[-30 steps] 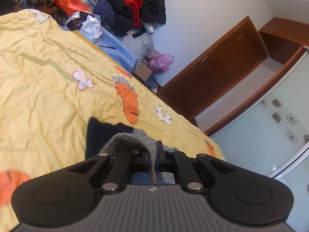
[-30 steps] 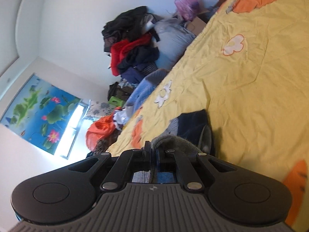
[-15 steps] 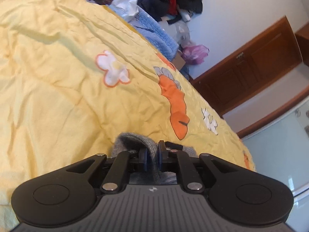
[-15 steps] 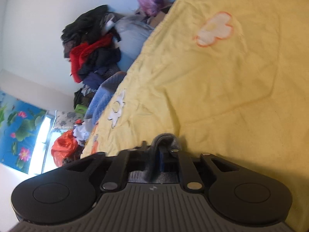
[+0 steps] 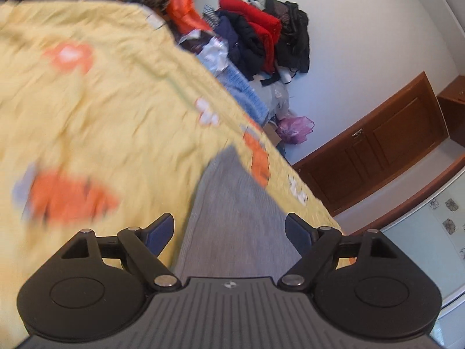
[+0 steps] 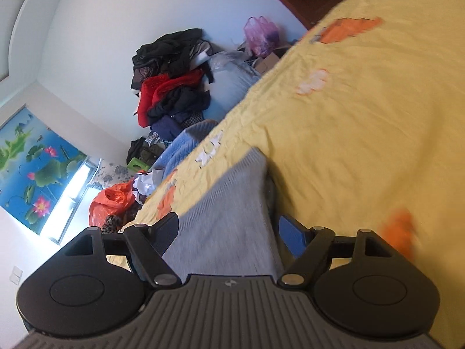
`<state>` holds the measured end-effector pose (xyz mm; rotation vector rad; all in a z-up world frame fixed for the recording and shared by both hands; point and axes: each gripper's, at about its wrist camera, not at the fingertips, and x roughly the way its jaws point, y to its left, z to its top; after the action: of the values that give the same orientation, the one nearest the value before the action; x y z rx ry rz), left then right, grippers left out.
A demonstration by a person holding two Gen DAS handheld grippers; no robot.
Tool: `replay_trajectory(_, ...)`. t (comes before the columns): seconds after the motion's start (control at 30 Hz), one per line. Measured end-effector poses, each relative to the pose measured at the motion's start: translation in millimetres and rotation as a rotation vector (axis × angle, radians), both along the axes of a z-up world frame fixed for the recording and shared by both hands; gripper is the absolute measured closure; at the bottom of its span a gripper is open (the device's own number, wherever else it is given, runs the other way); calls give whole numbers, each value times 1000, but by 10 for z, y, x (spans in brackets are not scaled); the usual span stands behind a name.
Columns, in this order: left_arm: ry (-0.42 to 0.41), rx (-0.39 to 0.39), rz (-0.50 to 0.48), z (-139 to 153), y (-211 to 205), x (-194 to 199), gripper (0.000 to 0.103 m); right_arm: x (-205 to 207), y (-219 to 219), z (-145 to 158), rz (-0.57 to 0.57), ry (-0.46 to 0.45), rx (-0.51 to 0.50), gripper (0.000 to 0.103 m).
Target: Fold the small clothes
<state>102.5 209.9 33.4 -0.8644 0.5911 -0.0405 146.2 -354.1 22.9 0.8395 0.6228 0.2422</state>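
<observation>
The left tongs [image 5: 229,226] and the right tongs [image 6: 228,226] have both just been opening, and now they are spread wide. The grey knitted cloth [image 5: 232,212] lies flat on the yellow bed sheet [image 5: 101,122]. It lies between the blue pads [image 6: 290,237] of each pair, but the pads do not press on it.

Home bedroom.
Bed [image 5: 101,116] with yellow sheet, clothes pile [image 5: 261,35] against wall, wooden door [image 5: 377,151], lotus picture [image 6: 32,160].
</observation>
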Motion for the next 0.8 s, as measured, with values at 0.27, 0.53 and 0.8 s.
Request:
replay_trajectory(0.27,65,-97,19,-407,-148,-399,19,-722,3,-413,-26,136,47,24)
replay_trajectory(0.53,14,-75,38,-464,-404,-93,20,-326,370,-441,-31,97,78,26)
replay_trajectory(0.8,41,-29,84,-538,-449,41,69,25,537,-614,-35,144,116,70)
